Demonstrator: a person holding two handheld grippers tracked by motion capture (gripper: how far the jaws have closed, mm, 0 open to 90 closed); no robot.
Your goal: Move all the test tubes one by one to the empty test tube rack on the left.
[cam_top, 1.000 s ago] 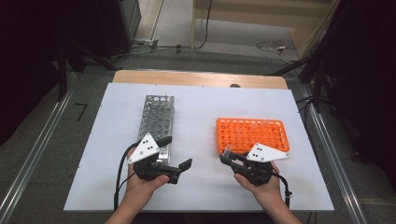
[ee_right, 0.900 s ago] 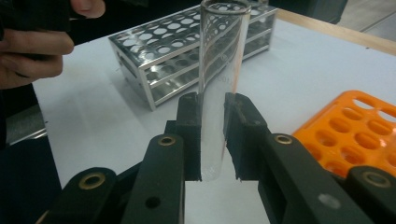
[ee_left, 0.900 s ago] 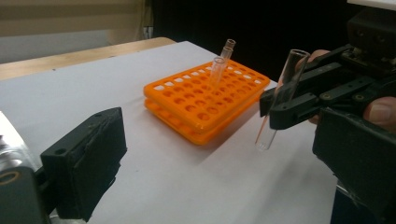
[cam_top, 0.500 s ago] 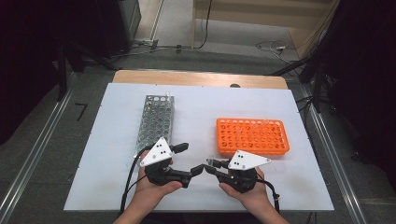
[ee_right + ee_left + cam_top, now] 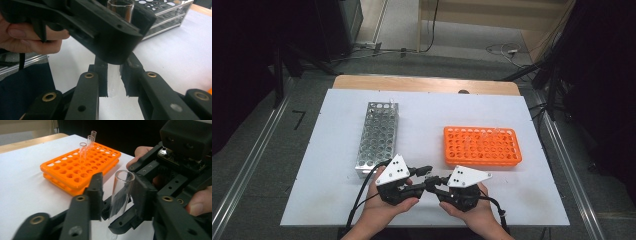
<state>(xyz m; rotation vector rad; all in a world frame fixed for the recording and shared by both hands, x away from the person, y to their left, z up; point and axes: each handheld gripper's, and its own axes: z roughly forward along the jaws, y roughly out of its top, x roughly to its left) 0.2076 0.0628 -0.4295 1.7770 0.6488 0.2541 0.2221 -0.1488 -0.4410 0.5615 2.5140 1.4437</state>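
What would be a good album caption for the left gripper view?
Handover: the left gripper has just been closing around a clear test tube held by the right gripper, the orange rack behind.

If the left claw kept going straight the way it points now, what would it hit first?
Probably the right claw, which faces it close by and grips the same test tube. The left claw has just been closing on that tube.

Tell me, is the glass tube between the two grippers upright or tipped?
Upright. In the left gripper view the glass tube stands with its open mouth up.
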